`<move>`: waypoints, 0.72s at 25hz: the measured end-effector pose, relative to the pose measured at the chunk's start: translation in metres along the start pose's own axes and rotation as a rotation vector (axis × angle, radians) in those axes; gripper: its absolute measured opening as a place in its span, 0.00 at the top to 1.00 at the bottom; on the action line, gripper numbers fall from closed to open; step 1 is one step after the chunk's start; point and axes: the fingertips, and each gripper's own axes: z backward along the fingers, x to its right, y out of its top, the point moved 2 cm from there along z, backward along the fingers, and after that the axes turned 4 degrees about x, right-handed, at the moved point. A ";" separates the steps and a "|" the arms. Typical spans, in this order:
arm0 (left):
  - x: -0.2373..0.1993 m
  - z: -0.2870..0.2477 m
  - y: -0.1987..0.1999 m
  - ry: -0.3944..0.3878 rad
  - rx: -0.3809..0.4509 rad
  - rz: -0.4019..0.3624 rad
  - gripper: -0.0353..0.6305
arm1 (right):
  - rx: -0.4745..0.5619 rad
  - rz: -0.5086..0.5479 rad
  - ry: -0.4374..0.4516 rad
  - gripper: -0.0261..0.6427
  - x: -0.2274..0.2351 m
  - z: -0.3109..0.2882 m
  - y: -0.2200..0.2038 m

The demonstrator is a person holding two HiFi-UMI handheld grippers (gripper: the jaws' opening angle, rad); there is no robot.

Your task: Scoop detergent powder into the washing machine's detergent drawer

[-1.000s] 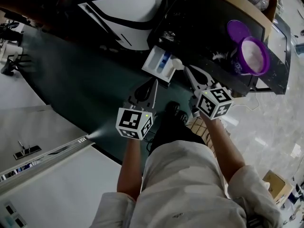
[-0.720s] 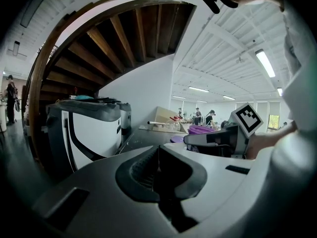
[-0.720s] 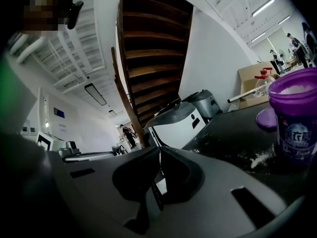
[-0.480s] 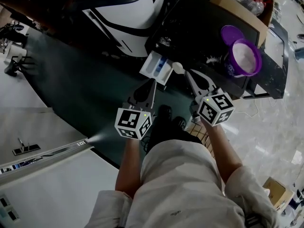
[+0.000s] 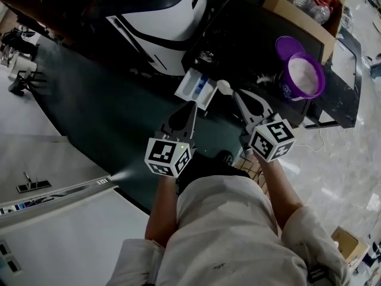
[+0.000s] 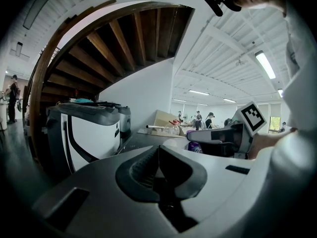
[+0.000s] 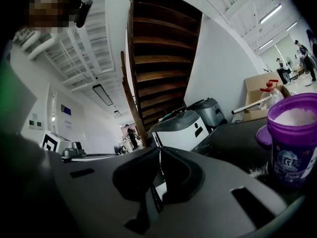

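1. Left gripper (image 5: 189, 107): the jaws are fully together, with nothing between them. It hangs over the dark green floor (image 5: 113, 118), just below the detergent drawer (image 5: 195, 87) and apart from it. In the left gripper view the ribbed inner faces of the left gripper (image 6: 158, 151) meet along 1 line.

2. Right gripper (image 5: 237, 95): the jaws are pressed together on the thin handle of a white scoop (image 5: 224, 86). In the right gripper view only a narrow white strip of the scoop (image 7: 159, 190) shows between the jaws of the right gripper (image 7: 159, 155); the bowl is hidden behind them. In the head view the bowl projects from the jaw tips, just beside the right corner of the drawer. Whether the bowl holds powder cannot be made out.

3. Detergent drawer: it stands pulled out from the front of the black-topped washing machine (image 5: 250, 34). A blue part shows inside; the compartments are too small to tell apart.

4. Detergent tub (image 5: 303, 76): a purple tub, open, filled with white powder, stands on the machine top, well to the right of the drawer. Its purple lid (image 5: 287, 43) lies just behind it. A little white powder (image 7: 257, 171) lies scattered on the top beside the detergent tub (image 7: 292, 143).

5. A white and black appliance (image 5: 166, 11) is cut off by the upper edge.
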 end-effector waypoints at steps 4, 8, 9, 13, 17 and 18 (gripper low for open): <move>-0.001 0.000 0.002 -0.001 -0.001 -0.002 0.92 | 0.005 0.000 -0.002 0.94 0.000 0.000 0.001; -0.002 0.003 0.004 -0.006 0.001 -0.007 0.92 | 0.004 0.003 0.001 0.94 -0.004 0.000 0.000; -0.002 0.004 0.004 -0.007 0.001 -0.008 0.92 | 0.004 0.006 0.000 0.94 -0.005 0.000 0.000; -0.003 0.006 0.005 -0.003 0.008 -0.004 0.92 | 0.004 0.011 0.001 0.94 -0.008 0.001 0.001; -0.004 0.007 0.005 0.001 0.012 -0.002 0.92 | 0.003 0.018 0.003 0.94 -0.010 0.002 0.001; -0.004 0.007 0.004 0.003 0.012 -0.002 0.92 | 0.003 0.018 0.004 0.94 -0.010 0.002 0.001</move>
